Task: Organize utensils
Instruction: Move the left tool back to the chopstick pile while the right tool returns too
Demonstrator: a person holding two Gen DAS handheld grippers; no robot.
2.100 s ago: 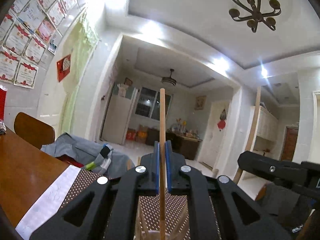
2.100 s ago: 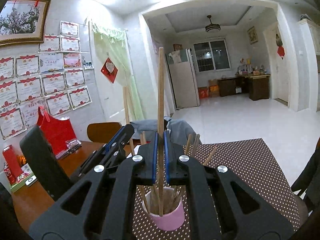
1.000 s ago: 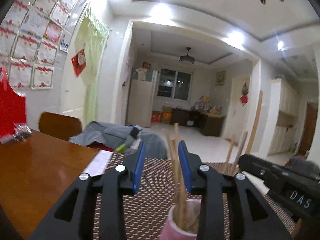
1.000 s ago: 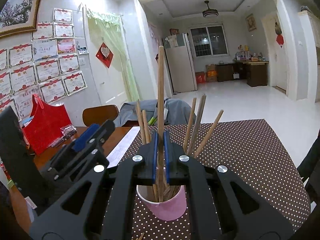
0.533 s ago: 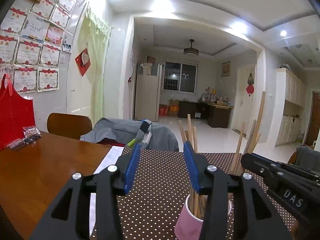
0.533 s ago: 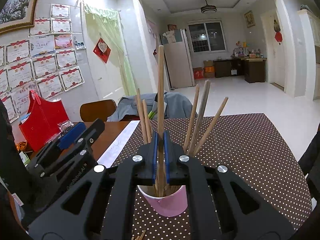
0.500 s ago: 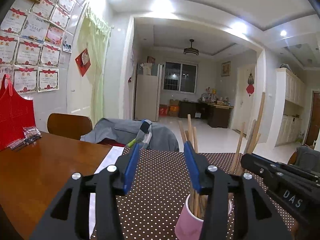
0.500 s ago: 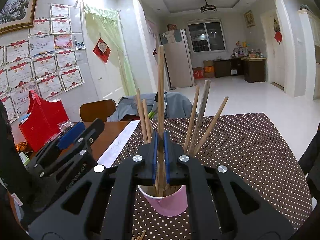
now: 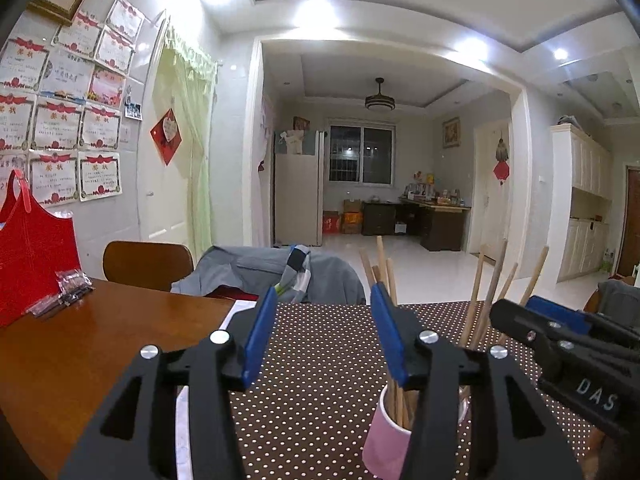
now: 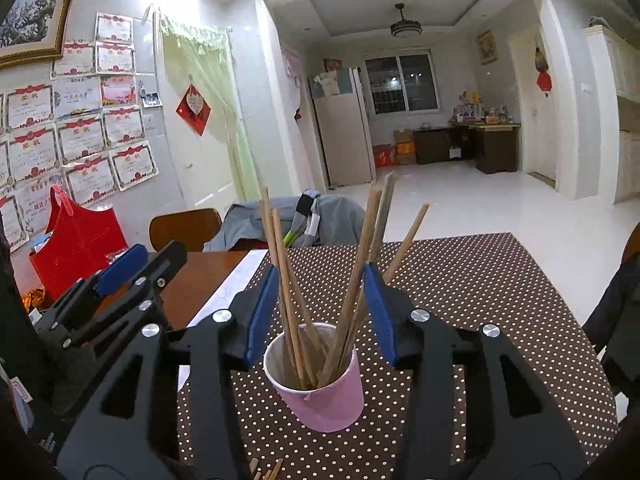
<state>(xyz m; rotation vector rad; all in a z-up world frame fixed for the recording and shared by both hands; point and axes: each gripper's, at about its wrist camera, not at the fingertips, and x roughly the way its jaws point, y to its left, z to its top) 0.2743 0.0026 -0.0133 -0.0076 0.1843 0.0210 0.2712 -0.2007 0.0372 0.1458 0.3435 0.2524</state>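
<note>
A pink paper cup [image 10: 320, 392] stands on the dotted brown mat [image 10: 480, 280] with several wooden chopsticks [image 10: 288, 280] leaning in it. My right gripper [image 10: 316, 284] sits just behind the cup. Its jaws are opening, and the chopsticks rise between the blue pads without touching them. In the left wrist view the cup [image 9: 384, 440] shows low right, half hidden behind my finger. My left gripper [image 9: 322, 312] is opening too, with nothing between its pads. The right gripper [image 9: 520, 314] reaches in beside the chopsticks [image 9: 476, 300]. The left gripper [image 10: 148, 256] hangs left of the cup.
A red bag [image 10: 76, 240] stands on the wooden table [image 9: 80, 340] at the left. A chair [image 10: 184, 228] and a grey jacket [image 10: 280, 220] sit behind the table. A white paper strip [image 10: 236, 280] borders the mat. Loose chopstick ends [image 10: 264, 472] lie near the front edge.
The right gripper's jaws have parted and let go of the upright chopstick, which now leans in the cup. The left jaws have spread wider after dropping their chopstick.
</note>
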